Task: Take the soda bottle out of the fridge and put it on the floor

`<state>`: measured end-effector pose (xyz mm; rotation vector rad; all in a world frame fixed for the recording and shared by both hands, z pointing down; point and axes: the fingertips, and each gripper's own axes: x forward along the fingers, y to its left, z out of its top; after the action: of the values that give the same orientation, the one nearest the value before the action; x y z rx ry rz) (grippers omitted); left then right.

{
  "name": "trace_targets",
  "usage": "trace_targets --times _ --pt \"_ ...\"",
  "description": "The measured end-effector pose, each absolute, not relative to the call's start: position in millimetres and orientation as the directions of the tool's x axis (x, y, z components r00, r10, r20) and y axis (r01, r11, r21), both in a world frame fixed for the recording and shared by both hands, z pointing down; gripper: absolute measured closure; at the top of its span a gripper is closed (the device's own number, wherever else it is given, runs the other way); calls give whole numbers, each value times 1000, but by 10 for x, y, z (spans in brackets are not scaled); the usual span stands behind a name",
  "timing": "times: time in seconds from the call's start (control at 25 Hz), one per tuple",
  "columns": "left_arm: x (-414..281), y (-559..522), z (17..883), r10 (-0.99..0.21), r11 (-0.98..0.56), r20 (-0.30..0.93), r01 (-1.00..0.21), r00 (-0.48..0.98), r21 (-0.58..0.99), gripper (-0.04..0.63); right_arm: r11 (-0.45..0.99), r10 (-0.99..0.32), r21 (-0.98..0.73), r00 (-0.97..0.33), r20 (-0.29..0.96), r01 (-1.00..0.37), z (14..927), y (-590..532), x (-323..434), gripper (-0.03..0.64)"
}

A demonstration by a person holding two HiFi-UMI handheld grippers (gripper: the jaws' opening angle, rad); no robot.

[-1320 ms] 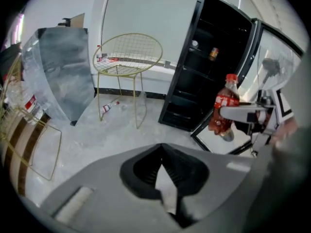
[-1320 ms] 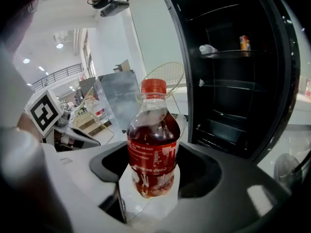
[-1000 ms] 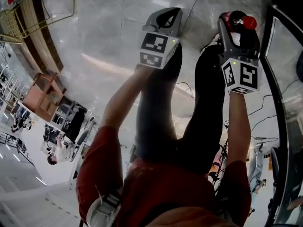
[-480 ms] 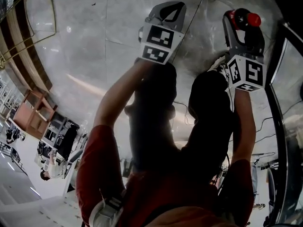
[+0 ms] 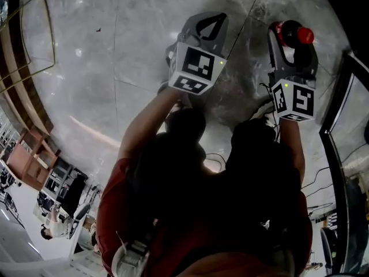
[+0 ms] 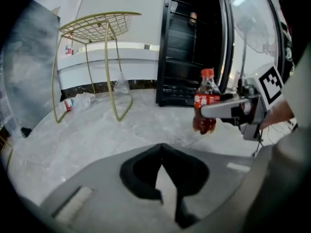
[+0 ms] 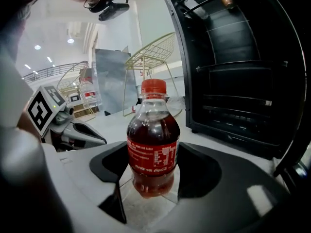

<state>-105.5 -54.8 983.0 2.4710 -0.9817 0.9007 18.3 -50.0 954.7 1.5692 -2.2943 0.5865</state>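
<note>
The soda bottle [image 7: 153,144], dark cola with a red cap and red label, stands upright between the jaws of my right gripper [image 7: 153,152], which is shut on its lower body. In the head view its red cap [image 5: 304,36] shows above the right gripper [image 5: 293,42], low over the grey floor. Whether its base touches the floor I cannot tell. In the left gripper view the bottle [image 6: 206,101] hangs to the right in the right gripper [image 6: 228,108]. My left gripper [image 6: 162,147] is shut with nothing in it, to the left of the bottle [image 5: 214,17].
The black fridge [image 6: 192,47] stands open just behind the bottle, its shelves [image 7: 238,81] dark and its glass door [image 6: 252,38] swung out to the right. A yellow wire side table [image 6: 97,25] stands on the marble floor [image 5: 115,56] to the left. The person's legs fill the lower head view.
The person has bent lower, and both grippers have come closer to the floor. The bottle has stayed in the right gripper, and the left gripper has stayed shut.
</note>
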Motion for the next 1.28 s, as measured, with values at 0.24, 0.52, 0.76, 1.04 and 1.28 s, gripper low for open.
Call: trace_targets --times 0.24,0.52,0.76,1.04,1.28 --pt "-1009 -525 9927 -494 -705 658 -705 568 80 595 345 -825 -126 -365 431 -930 9663 -557 190 313" --pt "-1026 -527 9911 -496 -701 649 -707 577 93 595 344 -821 -109 -355 447 -933 9797 -540 158 314" --pt "-1061 -514 9929 -501 -694 650 -714 571 91 595 349 -811 -102 -355 465 -931 9880 -481 125 313" --pt "-1013 -449 9996 -489 -692 654 -713 577 112 595 364 -817 -88 -363 448 -927 9935 -665 138 313" --pt "-910 -376 10026 -463 -713 662 -692 590 118 595 368 -846 -18 -343 408 -929 9911 -976 236 313"
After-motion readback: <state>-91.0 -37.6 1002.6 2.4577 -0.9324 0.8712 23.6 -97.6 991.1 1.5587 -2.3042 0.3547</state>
